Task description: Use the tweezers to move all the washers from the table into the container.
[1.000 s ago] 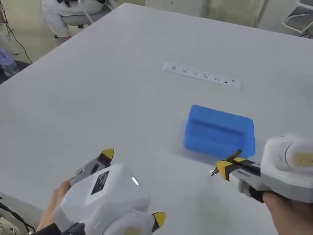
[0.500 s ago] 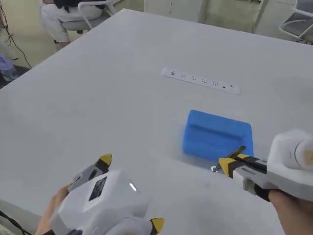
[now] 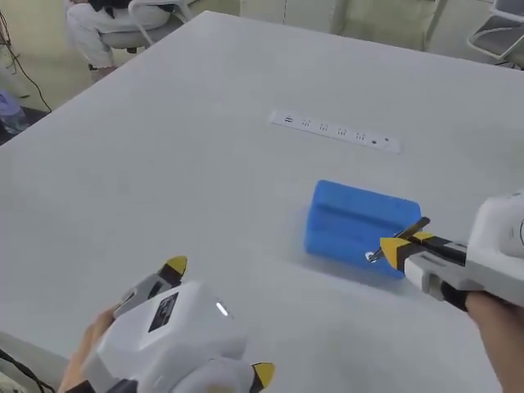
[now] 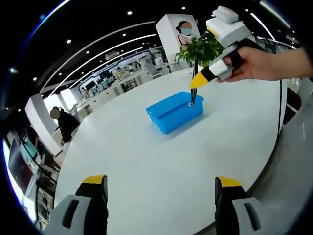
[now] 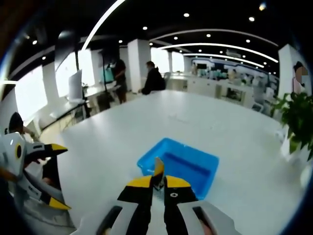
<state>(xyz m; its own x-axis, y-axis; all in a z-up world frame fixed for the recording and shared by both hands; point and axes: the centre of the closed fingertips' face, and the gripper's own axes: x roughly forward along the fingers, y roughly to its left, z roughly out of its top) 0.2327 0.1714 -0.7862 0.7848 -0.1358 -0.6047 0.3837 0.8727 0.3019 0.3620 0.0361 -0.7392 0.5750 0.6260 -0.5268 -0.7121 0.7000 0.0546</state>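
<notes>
A blue container (image 3: 360,223) sits on the white table (image 3: 180,164); it shows too in the left gripper view (image 4: 172,112) and the right gripper view (image 5: 188,164). My right gripper (image 3: 395,250) is shut on the tweezers (image 3: 403,234). Their tip holds a small silvery washer (image 3: 372,258) at the container's near edge. In the left gripper view the tweezers (image 4: 193,95) point down into the container from the right gripper (image 4: 199,81). My left gripper (image 3: 219,321) stands open at the near left, nothing between its jaws (image 4: 161,183). The tweezers (image 5: 158,169) stick out of the right gripper (image 5: 156,185).
A white power strip (image 3: 336,131) lies beyond the container. A seated person on a chair (image 3: 106,24) is past the table's far left corner. A potted plant (image 5: 293,117) stands to the right. The table's near edge runs just below my left gripper.
My right gripper has carried the tweezers and the washer away from me, from the bare table up to the container's near edge. The left gripper has stayed put.
</notes>
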